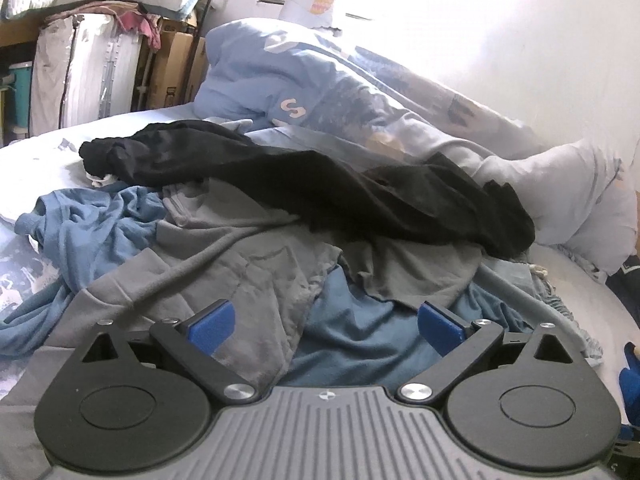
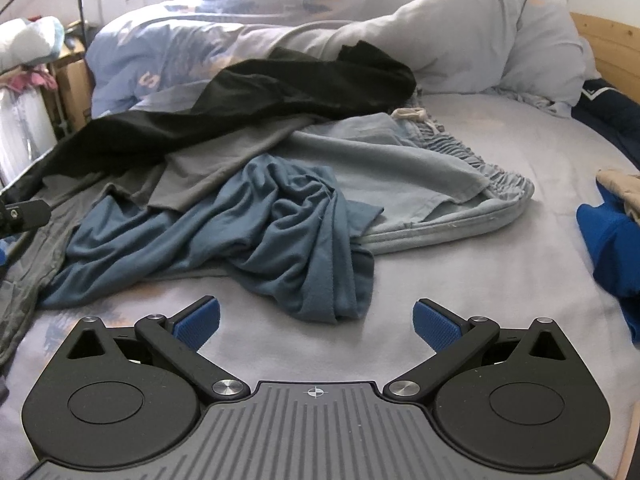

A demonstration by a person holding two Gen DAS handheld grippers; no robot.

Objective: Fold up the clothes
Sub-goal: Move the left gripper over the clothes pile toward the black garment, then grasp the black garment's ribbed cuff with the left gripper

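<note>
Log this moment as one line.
stage: pre-grasp | left tongs: open, over grey garment | right tongs: open, empty, near blue shirt | folded: none

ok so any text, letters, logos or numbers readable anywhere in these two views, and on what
"S": a pale letter on the blue duvet, seen again in the right wrist view.
Round poster on the wall: it may carry print, but it is too washed out to read.
Cardboard boxes: dark marks, too small to read.
Crosshair mark on the left tool body and on the right one: a symbol, no words.

Pale letter "S" on blue duvet (image 1: 291, 109); nothing else legible.
</note>
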